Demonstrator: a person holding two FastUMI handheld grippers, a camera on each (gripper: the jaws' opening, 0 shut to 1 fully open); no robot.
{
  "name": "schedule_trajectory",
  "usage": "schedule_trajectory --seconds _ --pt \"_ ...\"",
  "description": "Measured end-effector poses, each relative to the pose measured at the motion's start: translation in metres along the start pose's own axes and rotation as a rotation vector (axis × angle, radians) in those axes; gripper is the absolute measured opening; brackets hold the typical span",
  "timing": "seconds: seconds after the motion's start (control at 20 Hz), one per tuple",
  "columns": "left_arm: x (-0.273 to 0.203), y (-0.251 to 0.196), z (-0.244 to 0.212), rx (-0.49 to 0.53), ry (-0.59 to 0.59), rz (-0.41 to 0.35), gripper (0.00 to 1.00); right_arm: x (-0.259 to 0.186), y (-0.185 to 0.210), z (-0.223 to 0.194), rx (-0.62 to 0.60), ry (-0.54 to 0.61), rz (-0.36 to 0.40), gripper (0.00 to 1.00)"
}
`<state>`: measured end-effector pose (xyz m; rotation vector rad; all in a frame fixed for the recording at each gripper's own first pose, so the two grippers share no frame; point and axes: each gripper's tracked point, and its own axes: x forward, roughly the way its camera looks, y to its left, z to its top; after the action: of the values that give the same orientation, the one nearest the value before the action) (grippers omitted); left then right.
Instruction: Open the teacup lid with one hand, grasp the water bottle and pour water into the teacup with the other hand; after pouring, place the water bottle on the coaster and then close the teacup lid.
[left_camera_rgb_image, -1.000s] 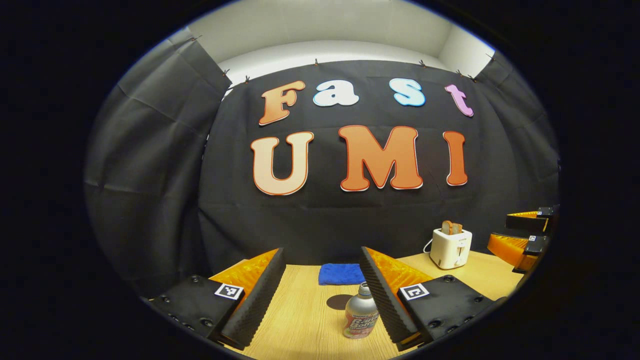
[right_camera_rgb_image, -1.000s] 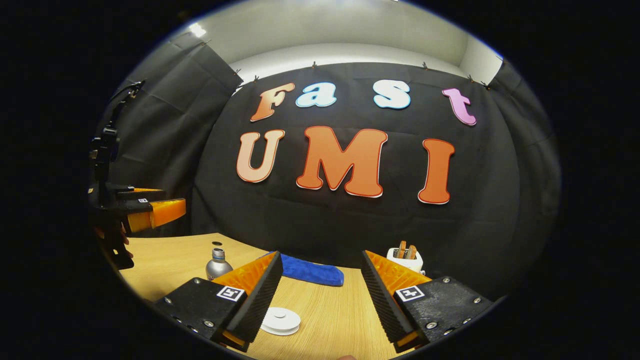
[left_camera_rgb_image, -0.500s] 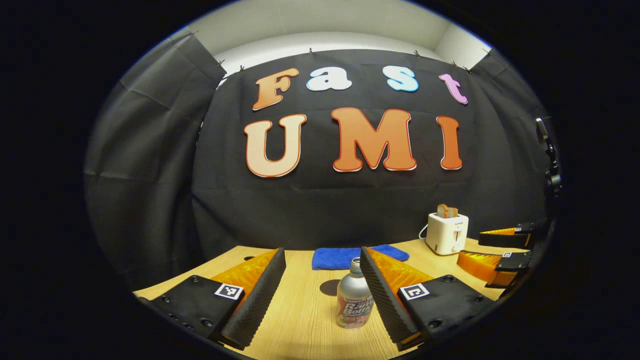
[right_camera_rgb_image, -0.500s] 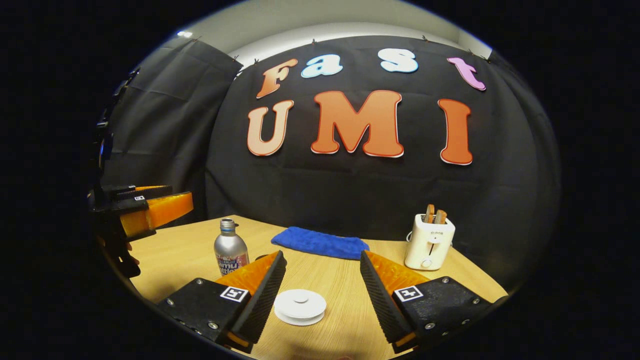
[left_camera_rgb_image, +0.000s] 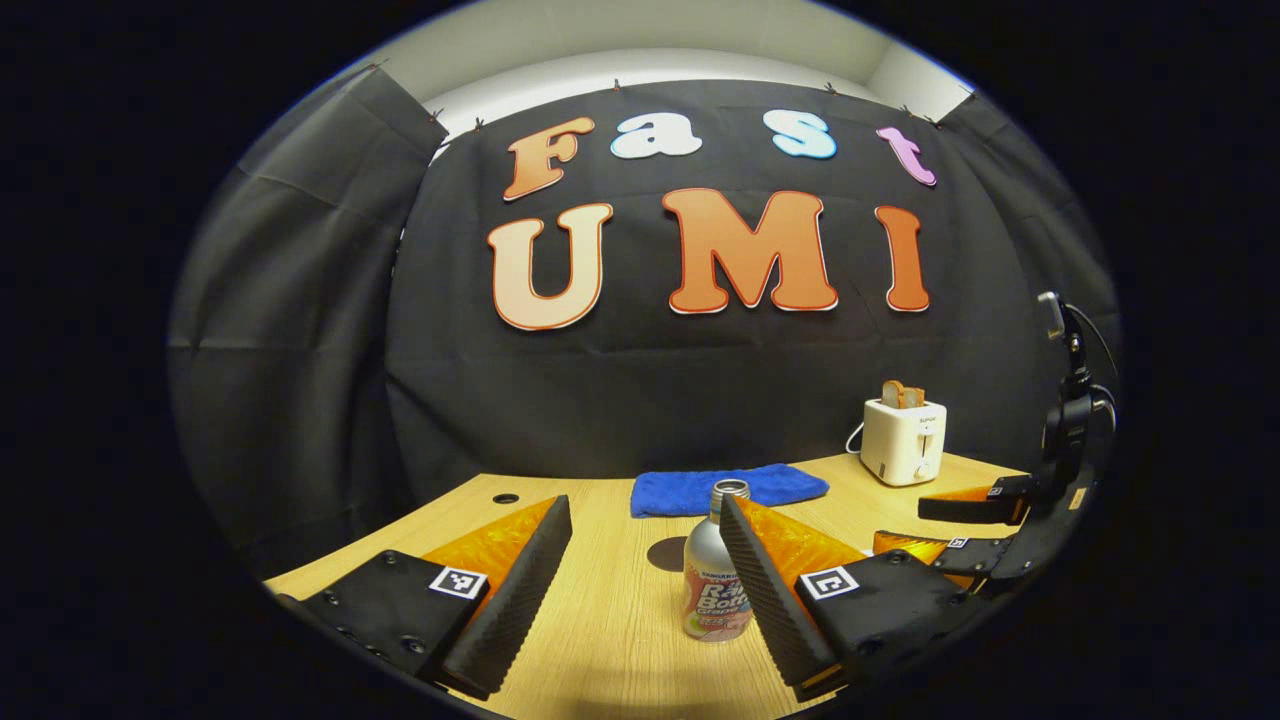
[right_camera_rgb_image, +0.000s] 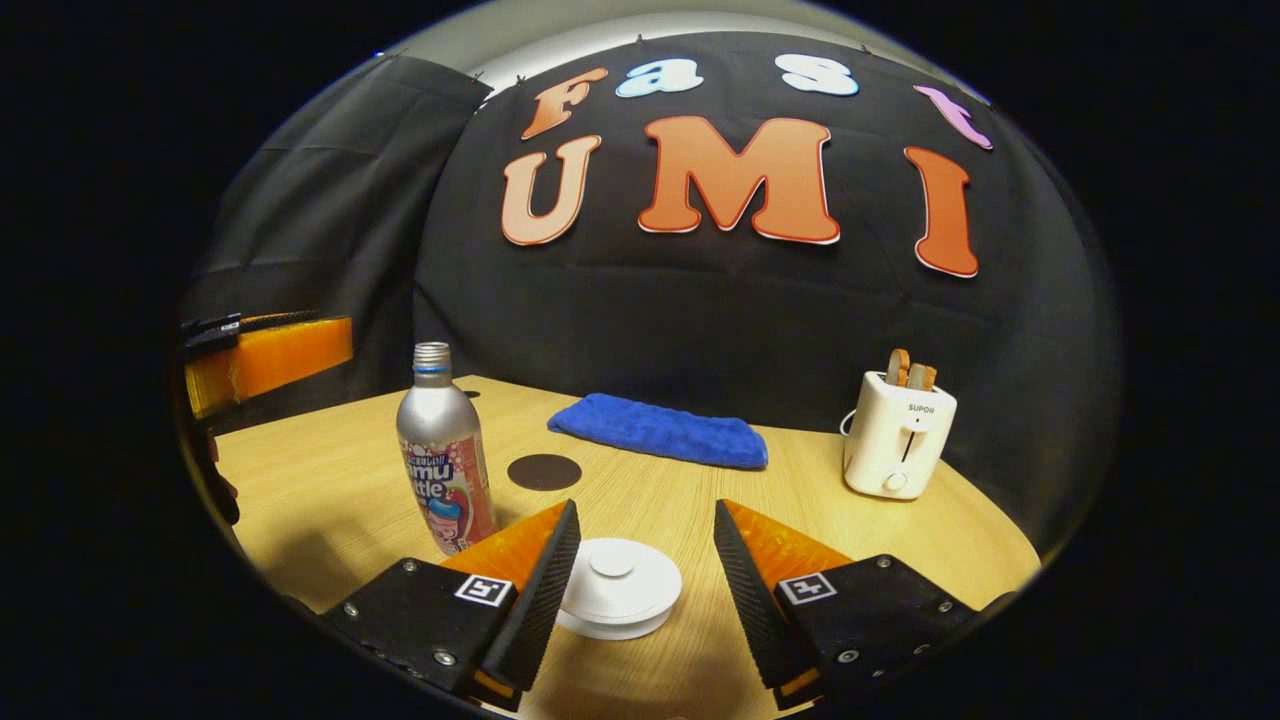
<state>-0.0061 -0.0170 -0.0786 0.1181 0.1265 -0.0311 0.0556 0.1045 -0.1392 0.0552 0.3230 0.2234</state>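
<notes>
Bottle, left gripper view: the bottle (left_camera_rgb_image: 716, 585) is seen upright on the counter (left_camera_rgb_image: 610, 620), long axis vertical, just ahead of the left hand-held gripper (left_camera_rgb_image: 645, 580) and toward its right finger, whose edge overlaps it.
Left hand-held gripper, state: released, fingers spread wide, nothing held.
Coaster, left gripper view: the coaster (left_camera_rgb_image: 668, 553) lies flat just behind the bottle, before the cloth (left_camera_rgb_image: 728, 490).
Other gripper, left gripper view: the right hand-held gripper (left_camera_rgb_image: 960, 525) is seen low at the right edge.
Change, left gripper view: the bottle is found larger and nearer than a second ago.
Lid, right gripper view: the lid (right_camera_rgb_image: 618, 587) sits on the teacup, directly between and just ahead of the fingers of the right hand-held gripper (right_camera_rgb_image: 638, 585), knob up.
Right hand-held gripper, state: released, nothing touched.
Bottle, right gripper view: it (right_camera_rgb_image: 445, 462) stands to the left, nearer the left hand-held gripper (right_camera_rgb_image: 265, 362).
Change, right gripper view: the lid is found closer and more centred; the view has tipped downward.
Judgement: the lid is best taken by the right, the bottle by the left.
</notes>
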Motion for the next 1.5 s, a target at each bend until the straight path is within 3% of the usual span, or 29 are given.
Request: schedule_trajectory --seconds 0.3,0.65,0.75,0.9,1.05,1.4,1.5 --pt "0.004 0.002 -0.012 -0.001 0.032 0.005 0.98 0.016 0.01 -0.029 0.01 0.078 0.019 0.67" --pt "0.012 -0.003 -0.031 0.015 0.079 -0.002 0.98 0.02 0.017 -0.027 0.042 0.066 0.04 0.26" --pt "0.015 -0.009 -0.044 0.031 0.104 -0.014 1.0 0.019 0.016 -0.026 0.088 0.079 0.059 0.24" --pt "0.016 -0.024 -0.057 0.042 0.13 -0.045 0.95 0.015 0.007 -0.014 0.098 0.049 0.043 0.24" --pt "0.02 -0.041 -0.068 0.032 0.179 -0.085 1.0 0.007 -0.001 -0.009 0.128 0.051 0.051 0.24" --pt "0.033 -0.059 -0.103 0.021 0.262 -0.114 1.0 -0.015 -0.031 0.003 0.111 0.026 0.005 0.24" --pt "0.038 -0.059 -0.111 0.012 0.279 -0.108 0.96 -0.019 -0.036 0.006 0.114 0.021 0.005 0.24"
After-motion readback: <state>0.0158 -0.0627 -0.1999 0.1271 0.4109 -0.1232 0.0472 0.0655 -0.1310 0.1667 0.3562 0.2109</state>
